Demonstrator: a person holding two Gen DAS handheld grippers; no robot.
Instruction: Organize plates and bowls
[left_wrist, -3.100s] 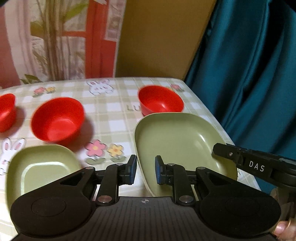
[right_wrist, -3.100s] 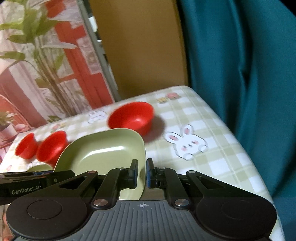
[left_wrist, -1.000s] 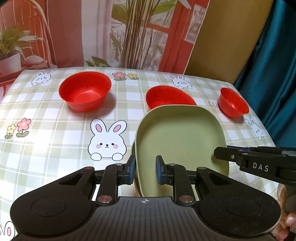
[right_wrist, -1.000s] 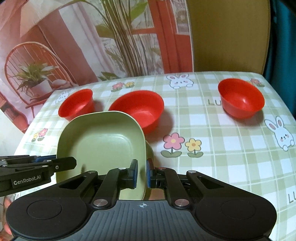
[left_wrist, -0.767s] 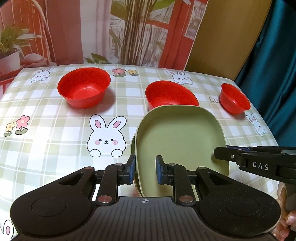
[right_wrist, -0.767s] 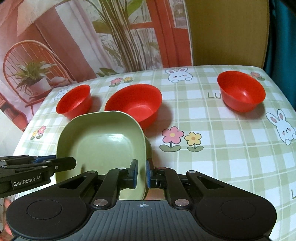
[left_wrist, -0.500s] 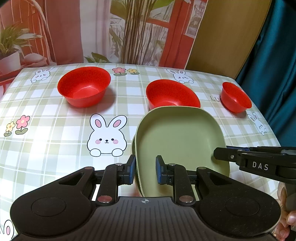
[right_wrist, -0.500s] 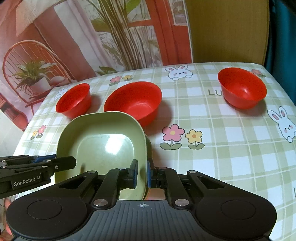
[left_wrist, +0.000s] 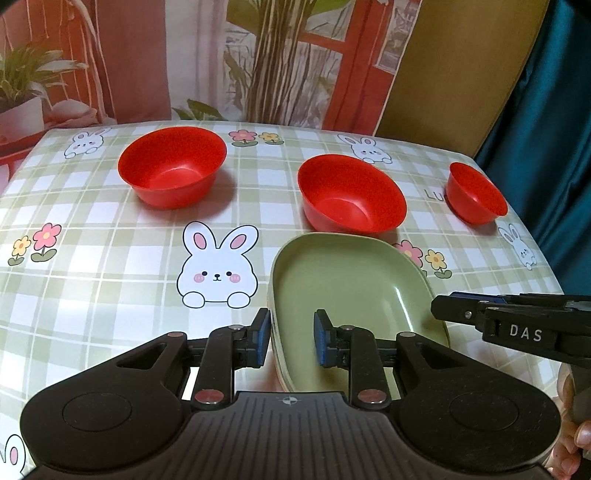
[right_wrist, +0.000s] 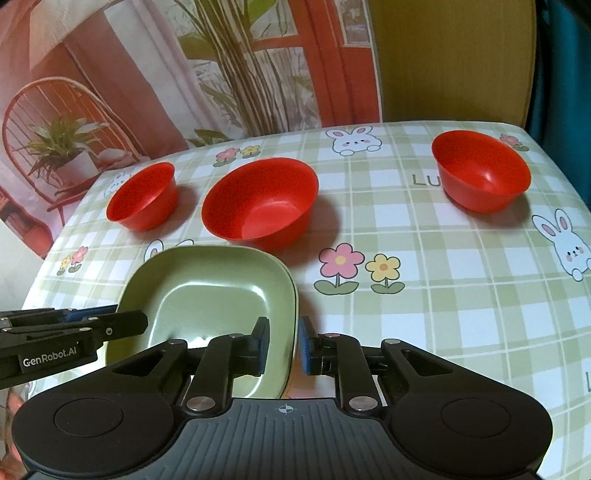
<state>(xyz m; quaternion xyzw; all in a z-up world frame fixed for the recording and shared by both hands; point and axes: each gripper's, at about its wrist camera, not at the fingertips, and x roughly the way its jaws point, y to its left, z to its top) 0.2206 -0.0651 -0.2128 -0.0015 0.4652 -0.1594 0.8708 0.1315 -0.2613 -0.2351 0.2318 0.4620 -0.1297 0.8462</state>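
My left tool and right tool each straddle a rim of the green plate with jaws parted and not clamping; it lies on the table, near edge, just before the middle of three red bowls.

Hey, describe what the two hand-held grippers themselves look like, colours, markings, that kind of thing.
Both are matte black plastic. The left hand-held gripper and the right hand-held gripper each have a ribbed grey-black base, two round side discs, silver pivot screws and blue pads inside the fingers. White lettering reads "DAS" on the side of the right one and "GenRobot.AI" on the left one. No cables or sleeves show.
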